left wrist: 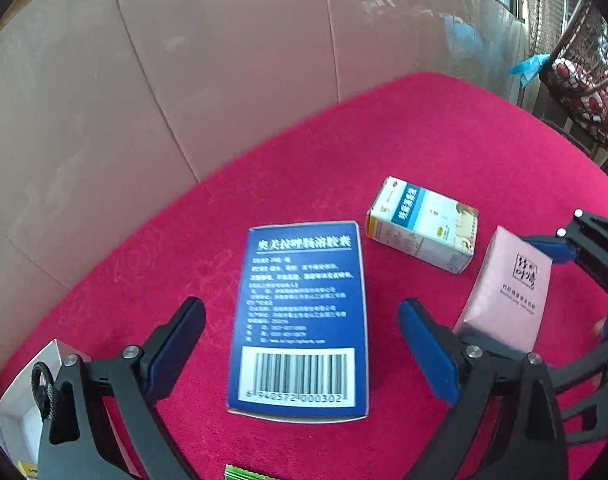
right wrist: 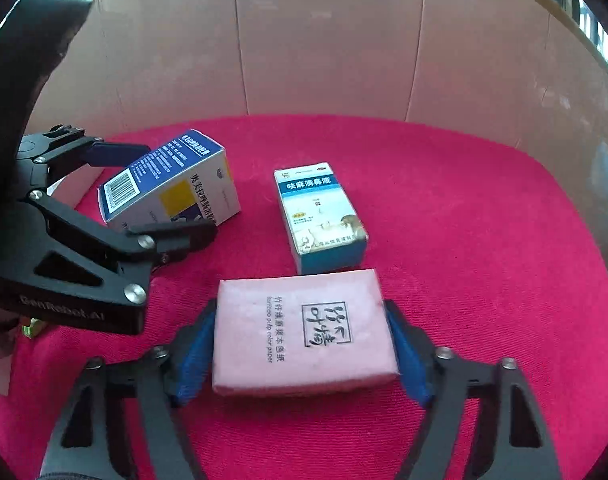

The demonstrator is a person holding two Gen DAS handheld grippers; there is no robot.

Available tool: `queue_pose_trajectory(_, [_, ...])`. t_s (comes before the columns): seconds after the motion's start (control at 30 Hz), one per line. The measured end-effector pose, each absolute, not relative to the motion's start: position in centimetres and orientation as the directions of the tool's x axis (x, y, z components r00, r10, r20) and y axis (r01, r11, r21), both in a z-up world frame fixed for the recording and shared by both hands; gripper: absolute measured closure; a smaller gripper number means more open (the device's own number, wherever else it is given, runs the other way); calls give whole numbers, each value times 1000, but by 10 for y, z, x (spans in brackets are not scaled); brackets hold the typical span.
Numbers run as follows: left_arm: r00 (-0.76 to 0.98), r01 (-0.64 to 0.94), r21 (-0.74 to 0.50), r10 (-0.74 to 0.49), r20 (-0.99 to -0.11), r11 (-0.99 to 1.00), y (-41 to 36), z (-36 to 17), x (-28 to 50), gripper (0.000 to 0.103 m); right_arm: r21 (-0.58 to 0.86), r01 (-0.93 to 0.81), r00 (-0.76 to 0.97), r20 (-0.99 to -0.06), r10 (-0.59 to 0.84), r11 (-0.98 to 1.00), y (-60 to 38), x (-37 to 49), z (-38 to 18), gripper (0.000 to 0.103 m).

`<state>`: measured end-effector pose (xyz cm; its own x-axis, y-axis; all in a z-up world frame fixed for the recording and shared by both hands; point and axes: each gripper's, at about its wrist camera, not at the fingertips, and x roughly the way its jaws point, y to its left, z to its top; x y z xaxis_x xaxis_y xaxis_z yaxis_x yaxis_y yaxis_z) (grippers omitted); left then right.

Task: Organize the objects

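1. A pale cardboard wall [right wrist: 324, 40] curves around the back of the scene, rising behind everything else.
2. A red cloth surface [left wrist: 444, 140] spreads out in front of it and carries all the items.
3. The left gripper [left wrist: 302, 344] points down over the cloth with its blue-padded jaws spread wide. They stand on either side of the dark blue box without touching it; red cloth shows in the gaps on both sides.
4. The right gripper [right wrist: 304, 344] sits low at the near edge of the cloth. Its blue pads lie right against the two short sides of the pink pack, so it appears to pinch the pack, which rests on the cloth.
5. The dark blue box [left wrist: 300, 320] lies between the left jaws, barcode end nearest the camera. In the right wrist view it looks tilted, one edge raised off the cloth.
6. The pink tissue pack [right wrist: 304, 332] lies flat, printed face up, just in front of the small box.
7. A small white-and-blue medicine box [right wrist: 320, 216] lies on the cloth between the other two items, almost touching the pink pack's far edge and apart from the dark blue box.
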<state>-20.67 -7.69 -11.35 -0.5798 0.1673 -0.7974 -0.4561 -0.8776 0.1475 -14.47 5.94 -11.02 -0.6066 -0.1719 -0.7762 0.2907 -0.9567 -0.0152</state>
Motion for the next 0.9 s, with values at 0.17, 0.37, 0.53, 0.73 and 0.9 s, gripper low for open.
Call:
queue_pose_trajectory(0.17, [-608, -413, 185, 119, -785, -892, -72, -110, -199, 50, -23, 280, -639, -751, -168, -960, 64, -127, -99, 25])
queue_pose_trajectory(0.37, [-716, -325, 138, 148, -683, -935, -89, -70, -150, 52, 64, 166, -723, -671, -166, -984, 92, -73, -65, 25])
queue_pose_trajectory(0.53, [-786, -303, 128, 171, -595, -944, -93, -20, -94, 52, 119, 89, -844, -519, -138, -989, 106, -13, 3, 25])
queue_pose_trajectory(0.73, [-838, -202, 48, 147, -525, -978, -120, 9, -30, 53, 150, 23, -937, -342, -73, -988, 99, 64, 48, 25])
queue_pose_trajectory(0.9, [-868, -167, 48, 124, -482, -985, -124, 25, -9, 53, 164, 51, -956, -278, -96, -985, 71, 78, 74, 25])
